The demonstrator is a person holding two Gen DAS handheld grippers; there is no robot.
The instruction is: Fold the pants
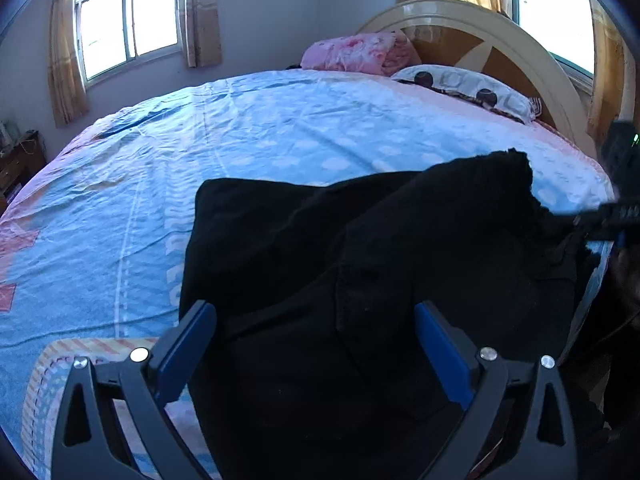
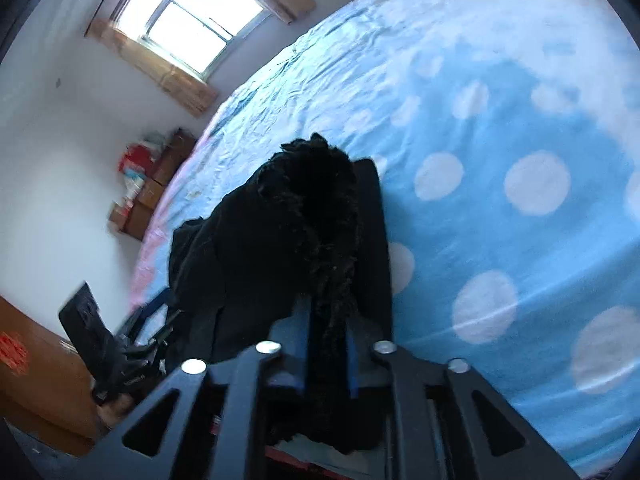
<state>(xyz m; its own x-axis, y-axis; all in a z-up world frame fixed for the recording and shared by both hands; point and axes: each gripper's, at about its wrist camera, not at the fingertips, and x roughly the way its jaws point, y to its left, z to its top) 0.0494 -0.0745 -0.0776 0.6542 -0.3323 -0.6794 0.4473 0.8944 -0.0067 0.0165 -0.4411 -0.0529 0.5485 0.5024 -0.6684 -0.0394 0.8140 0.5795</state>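
Observation:
Black pants point(image 1: 320, 256) lie partly folded on the blue bed sheet point(image 1: 240, 140) near the bed's front edge. My left gripper point(image 1: 316, 320) is open, its blue-padded fingers spread above the pants with nothing between them. My right gripper point(image 2: 332, 280) is shut on a fuzzy edge of the pants point(image 2: 316, 200) and holds it lifted above the sheet point(image 2: 500, 120). The right gripper also shows at the right edge of the left wrist view point(image 1: 616, 216), pulling the raised pants edge. The left gripper appears low left in the right wrist view point(image 2: 152, 320).
A pink blanket point(image 1: 352, 54) and a patterned pillow point(image 1: 464, 88) lie by the curved headboard point(image 1: 500, 40). A wooden bedside table point(image 1: 20, 164) stands at the left. Windows with curtains point(image 1: 128, 20) are behind. Boxes point(image 2: 152, 184) sit against the wall.

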